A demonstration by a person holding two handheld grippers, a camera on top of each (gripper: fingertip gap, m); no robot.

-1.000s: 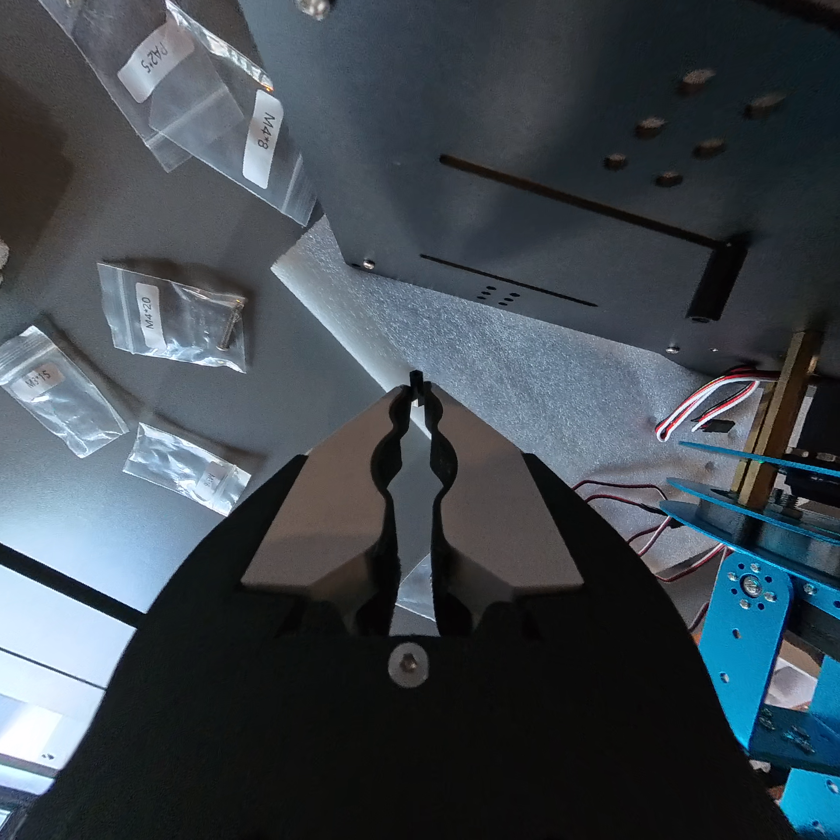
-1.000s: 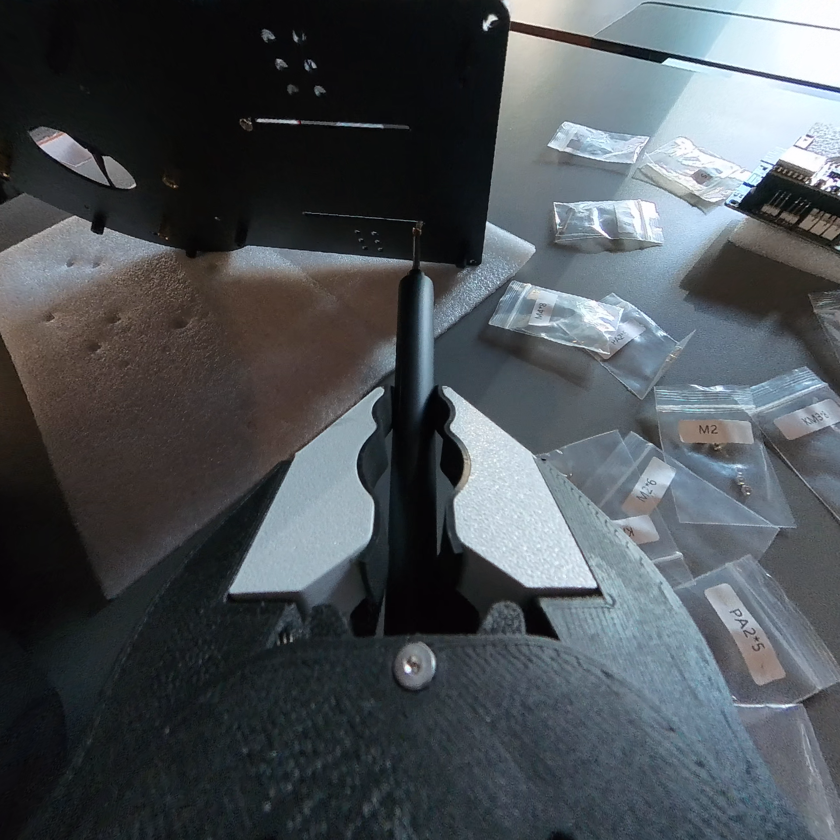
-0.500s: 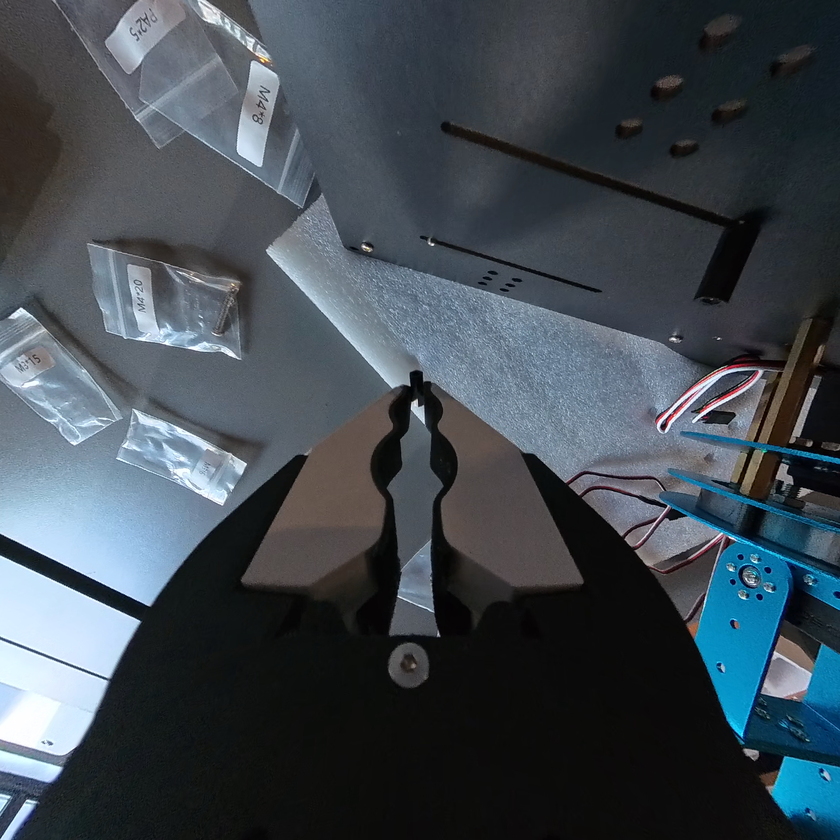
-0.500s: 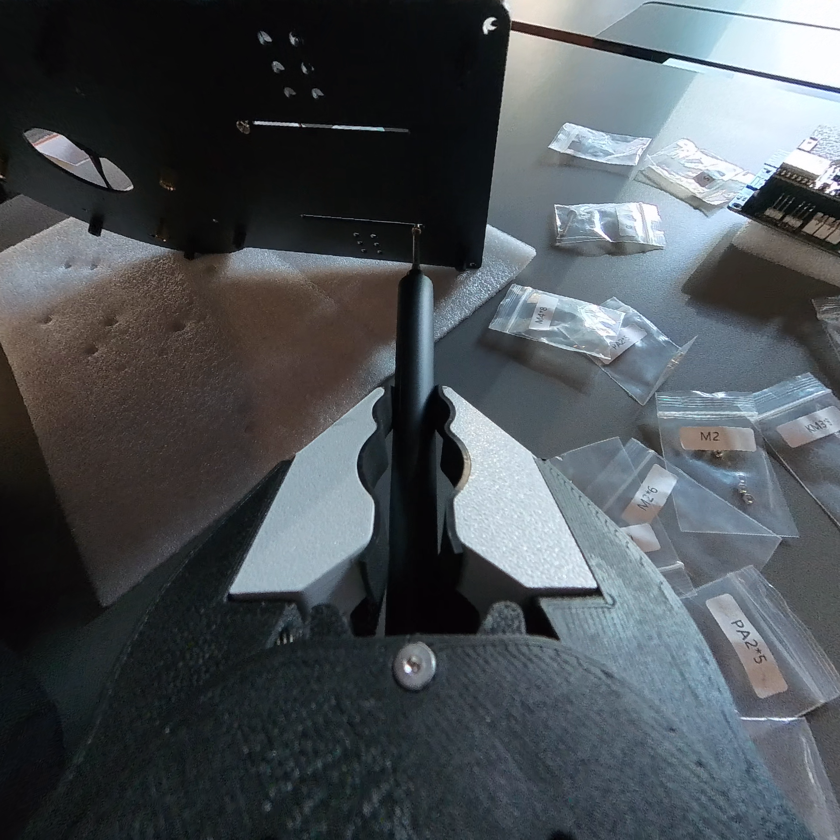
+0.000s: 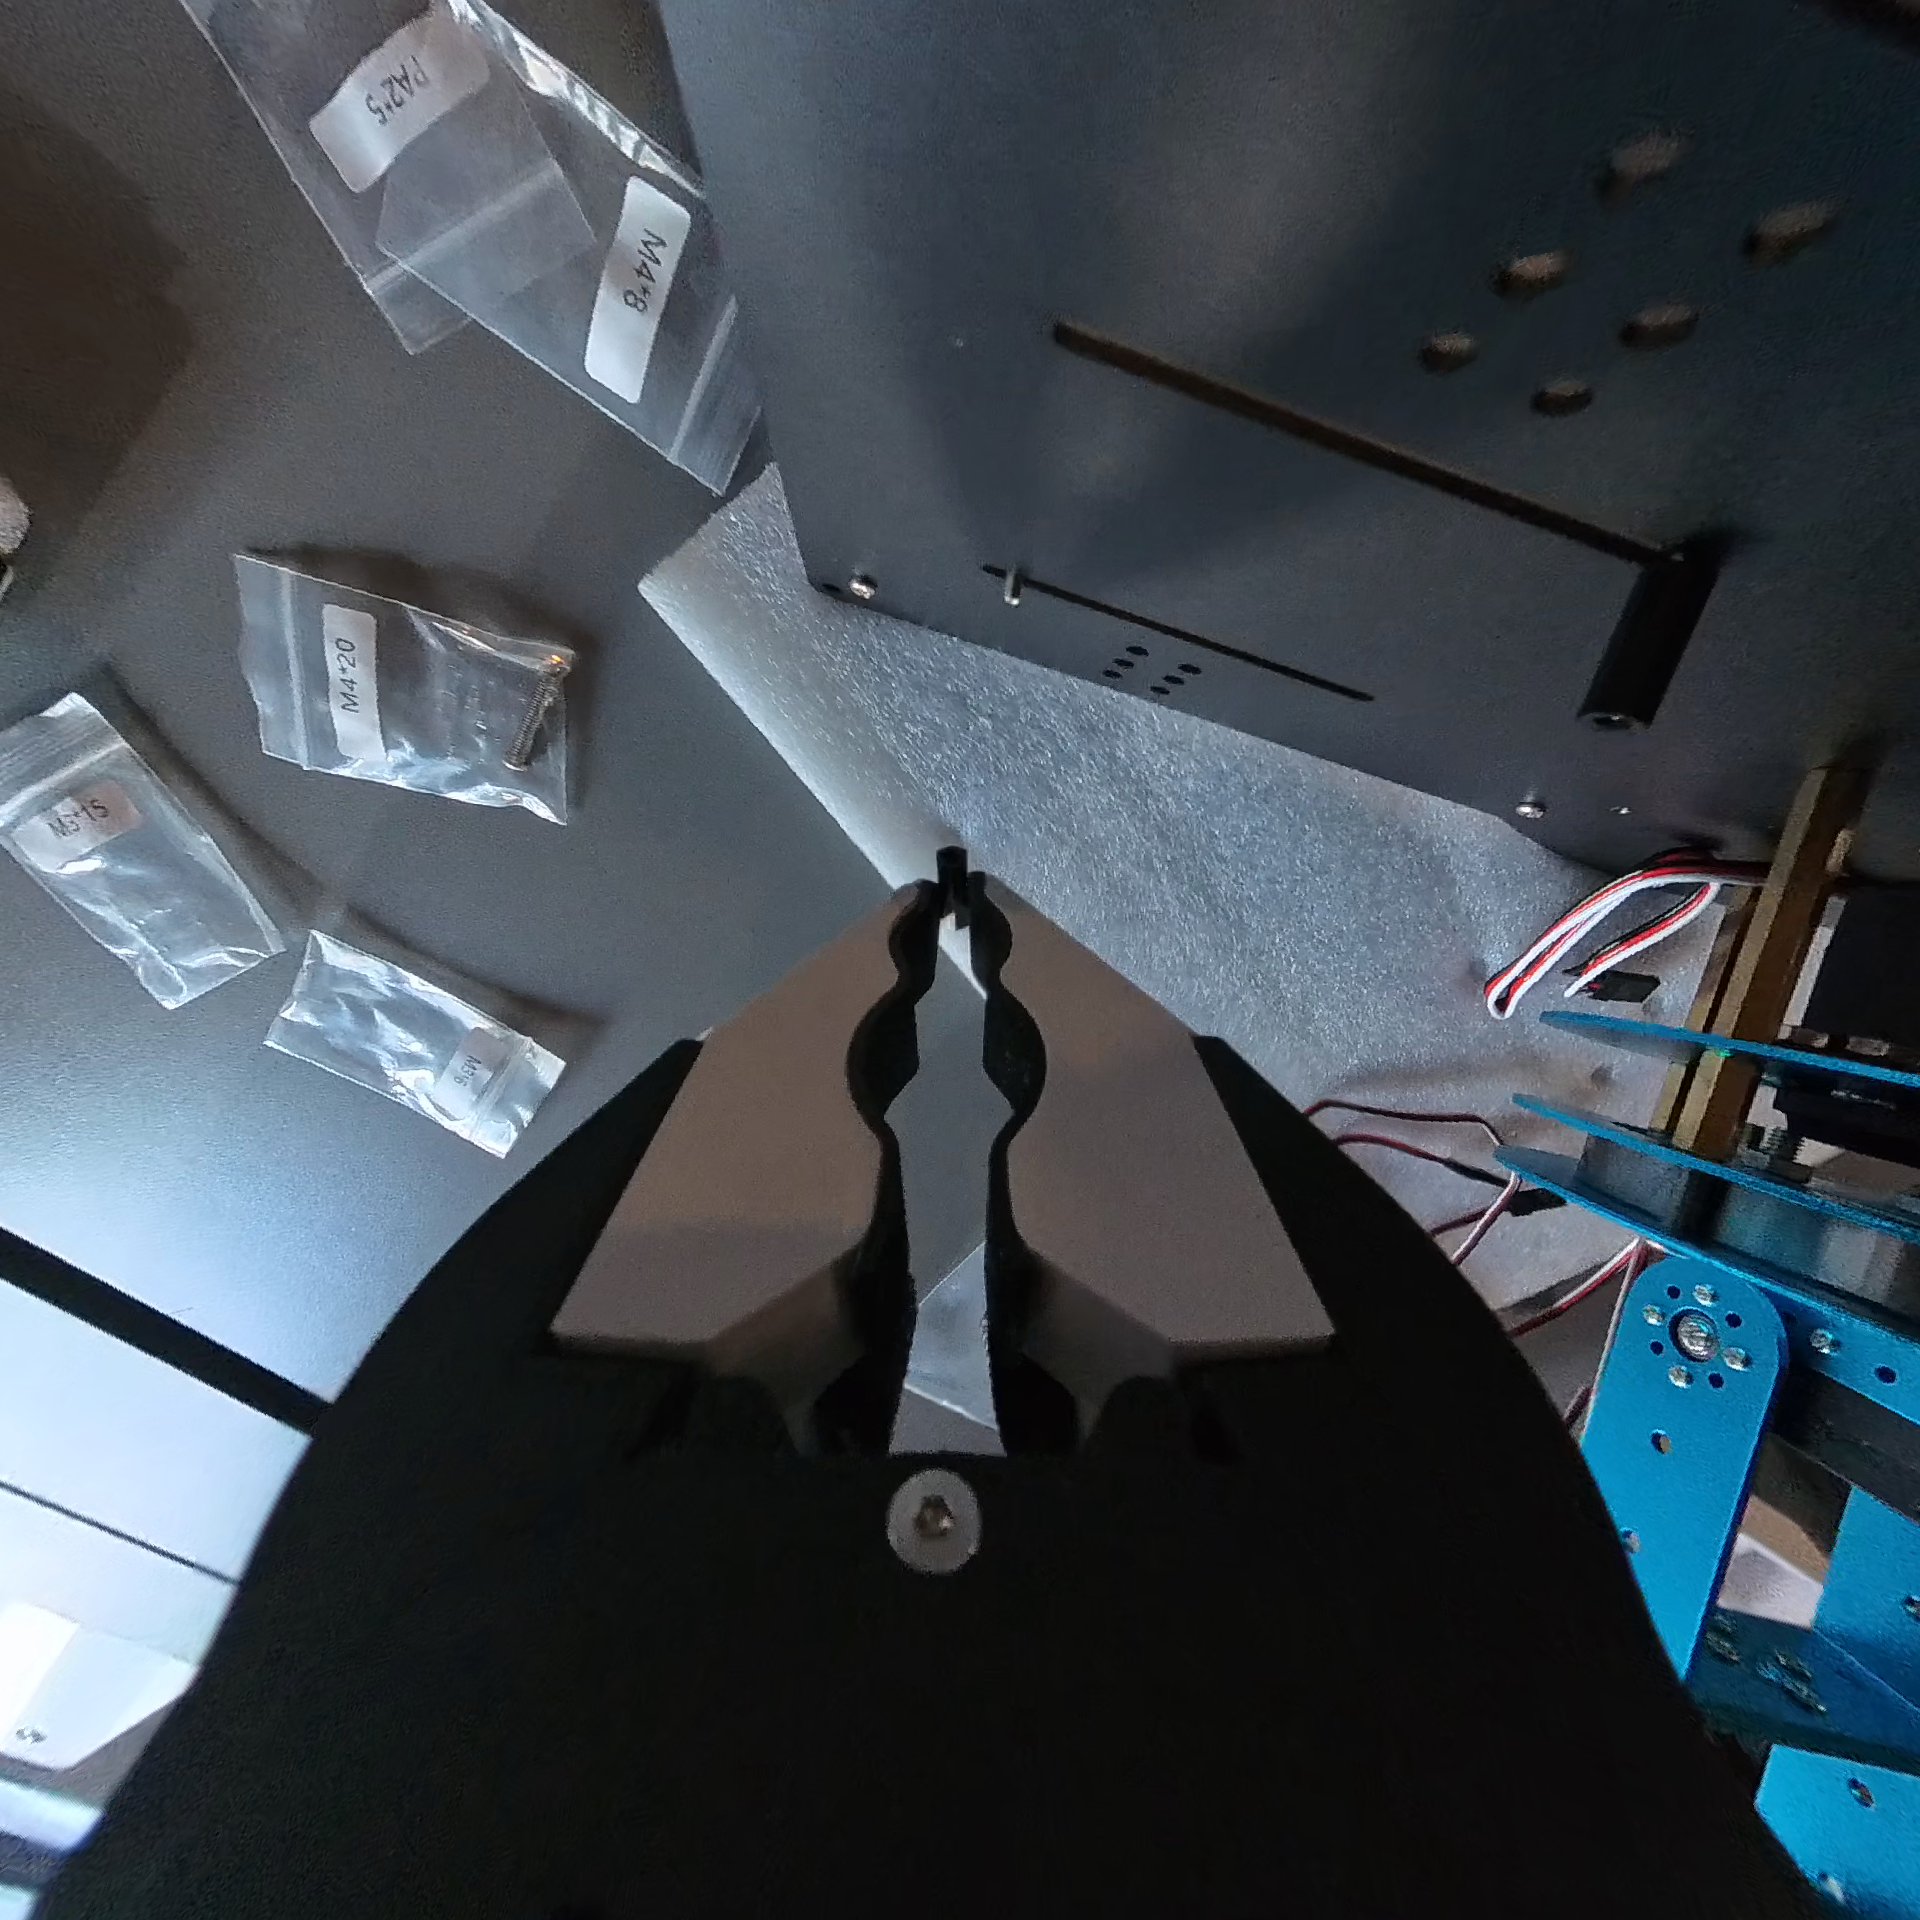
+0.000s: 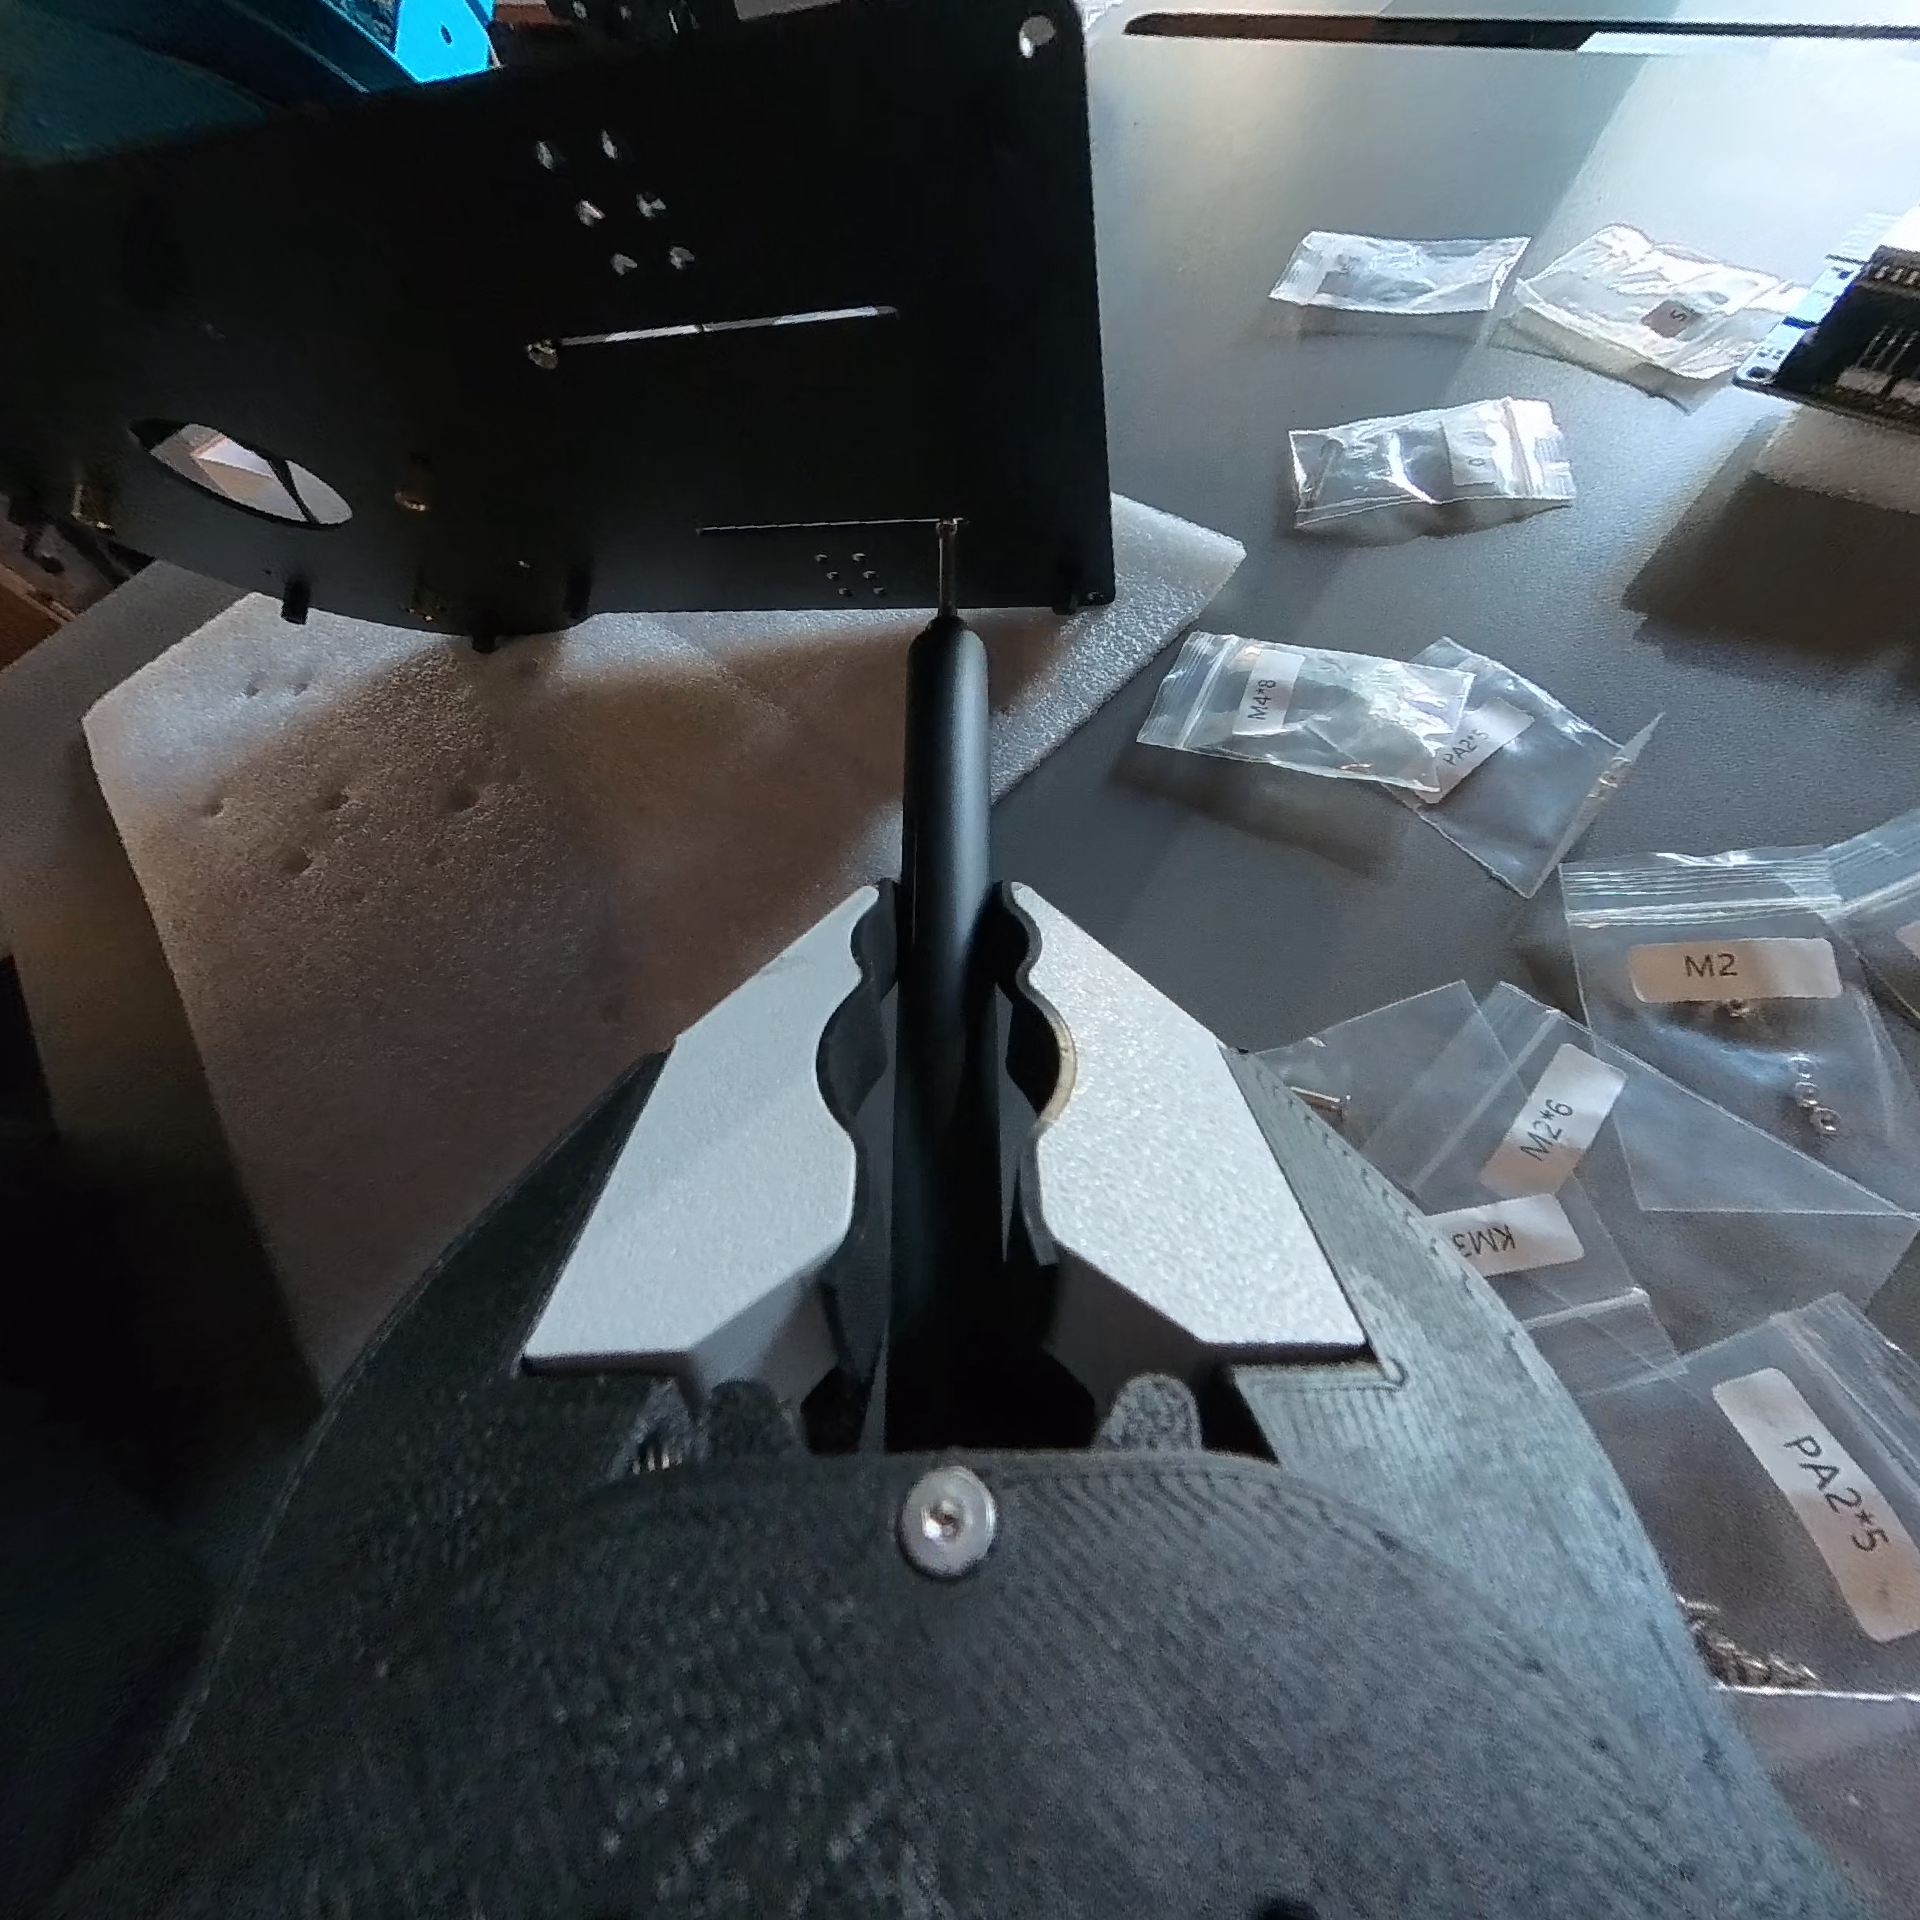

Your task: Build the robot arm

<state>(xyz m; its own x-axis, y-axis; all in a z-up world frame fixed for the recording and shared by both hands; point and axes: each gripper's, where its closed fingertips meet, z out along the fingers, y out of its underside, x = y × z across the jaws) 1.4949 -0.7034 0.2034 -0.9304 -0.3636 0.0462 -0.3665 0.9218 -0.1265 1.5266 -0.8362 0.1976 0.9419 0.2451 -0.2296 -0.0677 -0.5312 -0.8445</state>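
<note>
Right gripper [image 6: 940, 914] clamps a slim black screwdriver [image 6: 940, 883] — tip at the black slotted metal plate [image 6: 727, 416]; left gripper [image 5: 954, 902] pinches a small black spacer [image 5: 952, 883] (keep the tip square).

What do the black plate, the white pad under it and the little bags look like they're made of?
Black plate: probably sheet metal with a matte dark coating; thin, rigid, with clean-cut slots and holes. White pad: soft foam, with a grainy surface and dents pressed into it. Bags: clear thin plastic, glossy and wrinkled, with white labels.
</note>
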